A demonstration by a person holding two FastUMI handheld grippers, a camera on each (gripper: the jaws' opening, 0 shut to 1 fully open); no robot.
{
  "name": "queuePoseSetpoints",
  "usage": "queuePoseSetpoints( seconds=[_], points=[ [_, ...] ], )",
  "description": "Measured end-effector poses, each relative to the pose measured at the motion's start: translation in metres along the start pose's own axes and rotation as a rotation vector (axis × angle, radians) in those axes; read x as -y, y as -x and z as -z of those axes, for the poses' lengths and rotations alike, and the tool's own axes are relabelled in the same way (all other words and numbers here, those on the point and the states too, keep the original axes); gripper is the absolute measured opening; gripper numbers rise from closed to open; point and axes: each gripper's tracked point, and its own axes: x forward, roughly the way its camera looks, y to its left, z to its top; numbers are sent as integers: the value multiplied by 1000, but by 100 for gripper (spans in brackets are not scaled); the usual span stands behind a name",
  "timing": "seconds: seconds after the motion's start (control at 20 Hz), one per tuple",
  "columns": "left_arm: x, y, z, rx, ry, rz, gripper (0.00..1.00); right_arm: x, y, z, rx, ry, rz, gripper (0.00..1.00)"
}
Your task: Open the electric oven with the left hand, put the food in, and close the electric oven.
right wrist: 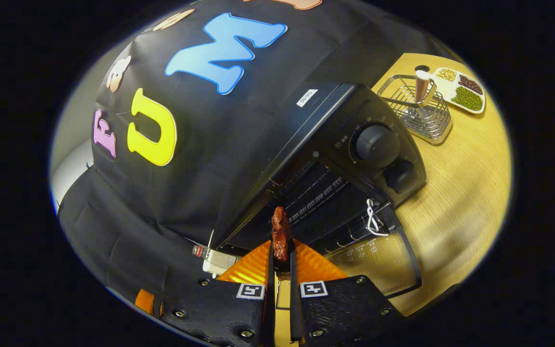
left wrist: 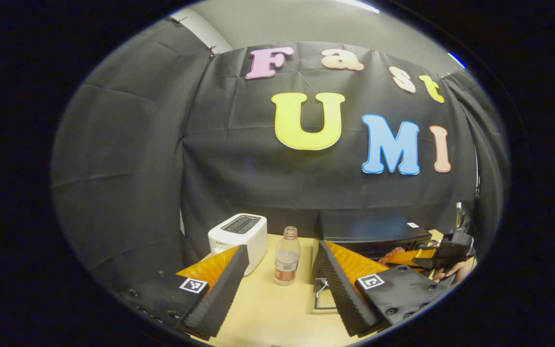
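Two fingers of the right hand-held gripper [right wrist: 281,262] pinch a dark reddish piece of food [right wrist: 280,236] between them, narrow and firm, its free end pointing at the mouth of the electric oven [right wrist: 335,159]. That grip looks chosen so the piece can go in lengthwise. Just beyond the food, the oven door [right wrist: 383,260] hangs folded down toward the desk [right wrist: 455,193], with a white cord tied at its handle, and the wire rack inside lies exposed. So the opening seems done, and the putting-in appears to be the step in hand; closing is not yet done. Past the oven, on the far part of the desk, stand a wire basket [right wrist: 419,108] and a divided dish of beans [right wrist: 460,89].

From the left gripper view, the left hand-held gripper [left wrist: 280,279] is spread wide and grips nothing, held off over the desk, probably to leave room at the opening and be ready for the door. Beyond its fingers stand a plastic bottle [left wrist: 287,255] and a white toaster [left wrist: 239,236], with the oven's dark body and the other gripper further right.
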Motion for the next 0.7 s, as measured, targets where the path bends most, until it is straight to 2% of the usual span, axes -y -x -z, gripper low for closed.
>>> queuePoseSetpoints(
  seconds=[0.25, 0.3, 0.45, 0.5, 0.7],
  points=[
    [-6, -10, 7, -31, -18, -2, 97, -4, -27, -11, 52, -34, -23, 12],
    [-5, -13, 8, -39, -20, 3, 91, -3, -32, -13, 58, -22, -19, 13],
    [-1, -18, 9, -49, -34, 14, 91, 3, -39, -13, 59, -11, -5, 12],
    [-1, -19, 8, -47, -40, 12, 100, 6, -40, -12, 59, -6, -4, 12],
    [4, -21, 9, -51, -37, 16, 100, 19, -43, -17, 78, 48, 53, 14]
  ],
)
